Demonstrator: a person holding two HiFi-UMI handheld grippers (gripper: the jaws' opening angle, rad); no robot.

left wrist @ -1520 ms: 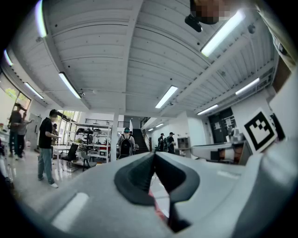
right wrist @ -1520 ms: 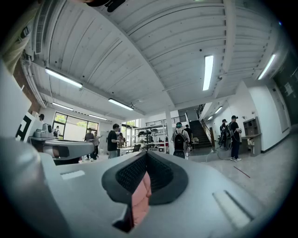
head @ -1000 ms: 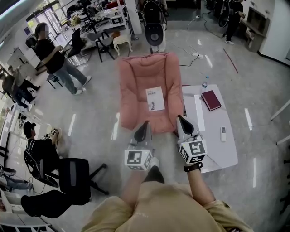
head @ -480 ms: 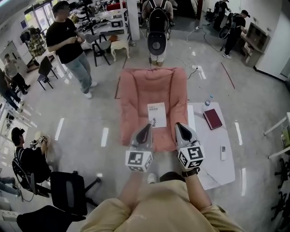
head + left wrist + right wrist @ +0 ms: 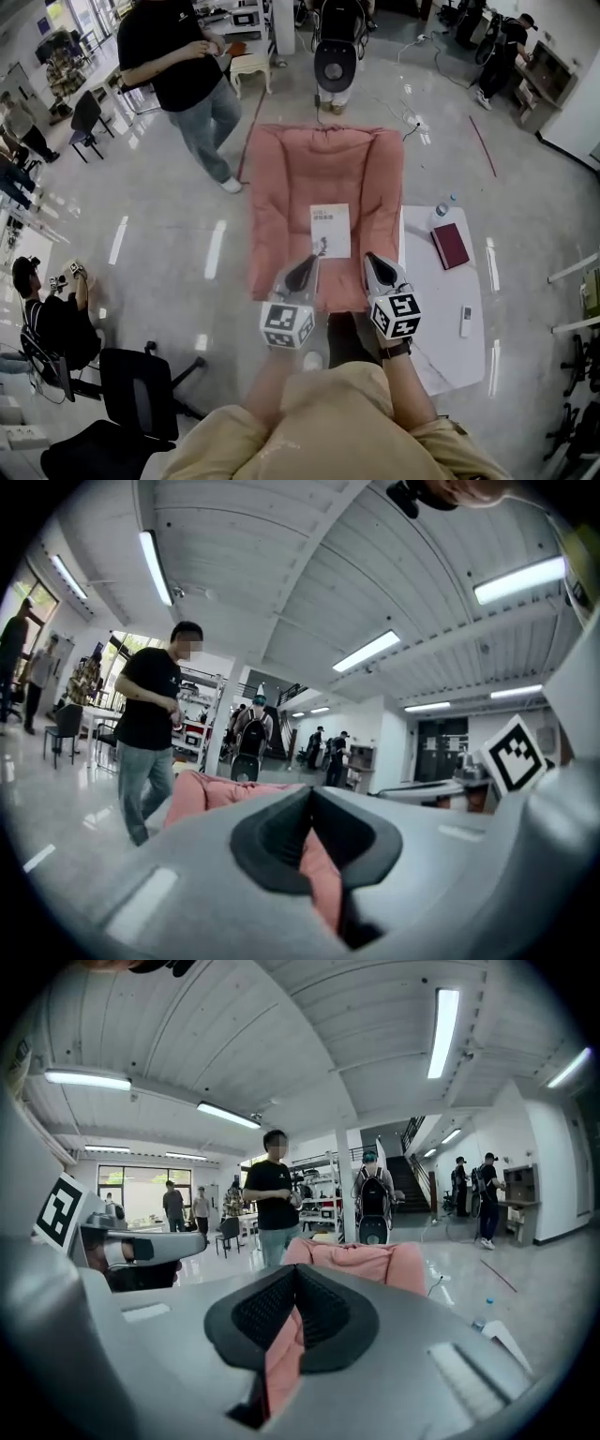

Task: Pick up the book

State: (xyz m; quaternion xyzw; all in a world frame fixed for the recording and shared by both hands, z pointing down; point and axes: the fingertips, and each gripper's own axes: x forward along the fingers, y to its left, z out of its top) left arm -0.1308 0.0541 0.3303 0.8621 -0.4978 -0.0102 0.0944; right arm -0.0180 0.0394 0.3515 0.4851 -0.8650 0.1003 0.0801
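A white book (image 5: 330, 230) lies flat on the seat of a pink lounge chair (image 5: 281, 187). A dark red book (image 5: 451, 246) lies on the low white table (image 5: 441, 352) to the chair's right. My left gripper (image 5: 307, 266) and right gripper (image 5: 374, 262) are held side by side over the chair's near edge, just short of the white book. Both are shut with nothing between the jaws. In the left gripper view the left gripper (image 5: 311, 795) points level at the pink chair (image 5: 202, 794). The right gripper (image 5: 295, 1271) faces the chair (image 5: 352, 1258) too.
A person in a black shirt (image 5: 187, 66) stands at the chair's far left. Another with a backpack (image 5: 337, 52) stands behind it. A water bottle (image 5: 442, 208) and a white remote (image 5: 465, 321) are on the table. A black office chair (image 5: 141, 384) stands at near left.
I have walked closer to the pink chair, and both shut grippers have come forward and down to its near edge. The person in black has walked toward the chair's left side.
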